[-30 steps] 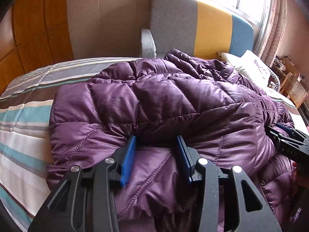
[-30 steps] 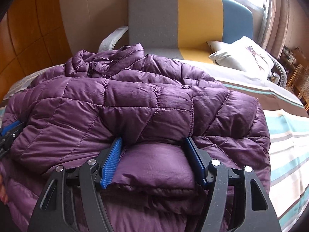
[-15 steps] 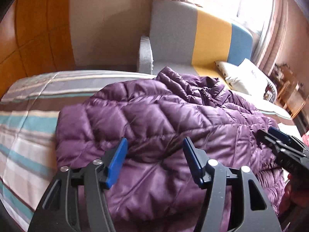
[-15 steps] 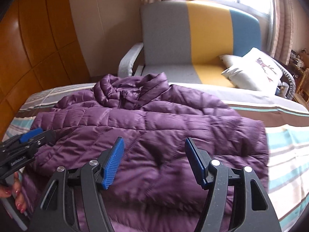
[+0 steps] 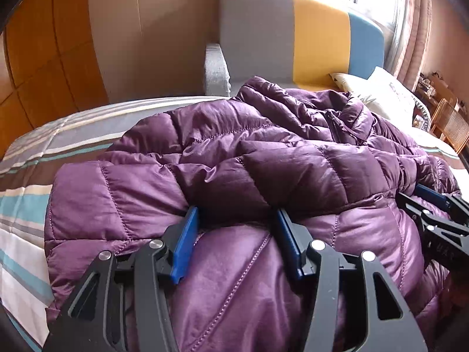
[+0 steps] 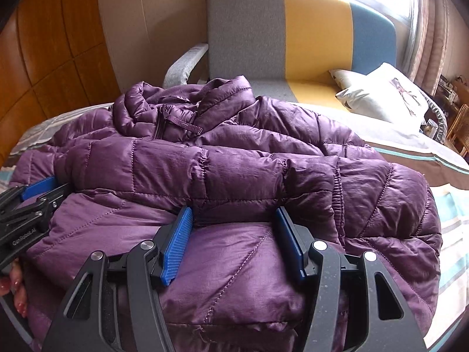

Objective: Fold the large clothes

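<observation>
Two grippers: left gripper (image 5: 234, 228) and right gripper (image 6: 233, 223), ribbed blue pads, each clamped on a puffy fold.
Jacket (image 5: 263, 161): purple, glossy, quilted.
Bed (image 5: 26, 199): striped sheet.

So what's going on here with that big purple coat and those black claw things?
A person is folding a purple puffer jacket on a striped bed, using a hand-held claw in each hand. The left claw and the right claw sit side by side at the near edge, each with a puffy fold of the jacket between its blue pads; whether they are squeezing it is hard to say. The jacket lies doubled over, collar towards the armchair.
</observation>
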The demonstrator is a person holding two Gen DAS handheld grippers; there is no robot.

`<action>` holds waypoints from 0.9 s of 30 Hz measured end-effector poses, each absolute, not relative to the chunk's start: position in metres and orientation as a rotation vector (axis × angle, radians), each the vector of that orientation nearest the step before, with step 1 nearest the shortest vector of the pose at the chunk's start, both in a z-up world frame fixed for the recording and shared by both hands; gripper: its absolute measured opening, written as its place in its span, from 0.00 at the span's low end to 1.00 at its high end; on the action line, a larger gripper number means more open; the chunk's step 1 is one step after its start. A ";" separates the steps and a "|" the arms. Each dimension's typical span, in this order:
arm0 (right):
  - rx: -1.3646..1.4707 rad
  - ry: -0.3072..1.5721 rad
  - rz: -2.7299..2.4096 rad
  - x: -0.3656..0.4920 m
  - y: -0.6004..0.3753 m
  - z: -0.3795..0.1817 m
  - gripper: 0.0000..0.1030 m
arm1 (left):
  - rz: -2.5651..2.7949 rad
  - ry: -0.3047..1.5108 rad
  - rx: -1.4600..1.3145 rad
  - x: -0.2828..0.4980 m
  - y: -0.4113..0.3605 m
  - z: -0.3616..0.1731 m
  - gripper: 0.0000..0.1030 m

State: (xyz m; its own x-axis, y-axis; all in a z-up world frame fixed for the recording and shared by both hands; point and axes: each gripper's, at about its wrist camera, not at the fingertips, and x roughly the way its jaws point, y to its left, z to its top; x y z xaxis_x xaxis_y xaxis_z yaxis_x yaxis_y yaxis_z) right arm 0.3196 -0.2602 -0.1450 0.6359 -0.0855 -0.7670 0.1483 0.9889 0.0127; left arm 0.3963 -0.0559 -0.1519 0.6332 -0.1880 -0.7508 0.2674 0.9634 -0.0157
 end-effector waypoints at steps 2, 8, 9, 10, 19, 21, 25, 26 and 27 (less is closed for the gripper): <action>0.077 0.872 -0.133 0.320 -0.260 -0.144 0.56 | -0.263 0.843 0.094 0.396 -0.055 -0.151 0.52; 0.068 0.874 -0.136 0.319 -0.259 -0.141 0.56 | -0.251 0.836 0.030 0.371 -0.043 -0.136 0.61; 0.065 0.874 -0.138 0.319 -0.258 -0.141 0.56 | -0.252 0.831 0.025 0.366 -0.041 -0.133 0.61; 0.061 0.875 -0.140 0.319 -0.258 -0.141 0.56 | -0.253 0.830 0.025 0.363 -0.040 -0.132 0.61; 0.045 0.886 -0.146 0.320 -0.256 -0.141 0.56 | -0.166 0.867 0.132 0.372 -0.046 -0.150 0.62; 0.041 0.890 -0.148 0.319 -0.256 -0.140 0.56 | -0.172 0.862 0.125 0.369 -0.045 -0.147 0.62; 0.069 0.892 -0.146 0.308 -0.260 -0.130 0.58 | -0.175 0.845 0.078 0.356 -0.033 -0.138 0.84; 0.074 0.888 -0.148 0.305 -0.261 -0.128 0.58 | -0.172 0.840 0.070 0.352 -0.030 -0.136 0.85; 0.075 0.884 -0.149 0.301 -0.261 -0.126 0.58 | -0.171 0.834 0.064 0.347 -0.028 -0.134 0.85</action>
State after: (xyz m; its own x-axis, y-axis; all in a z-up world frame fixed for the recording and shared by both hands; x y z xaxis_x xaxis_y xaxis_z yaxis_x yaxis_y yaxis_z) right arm 0.3012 -0.2614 -0.1263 0.6246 -0.0984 -0.7747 0.1604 0.9870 0.0040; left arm 0.3474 -0.0282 -0.1343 0.6589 -0.1264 -0.7416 0.1763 0.9843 -0.0111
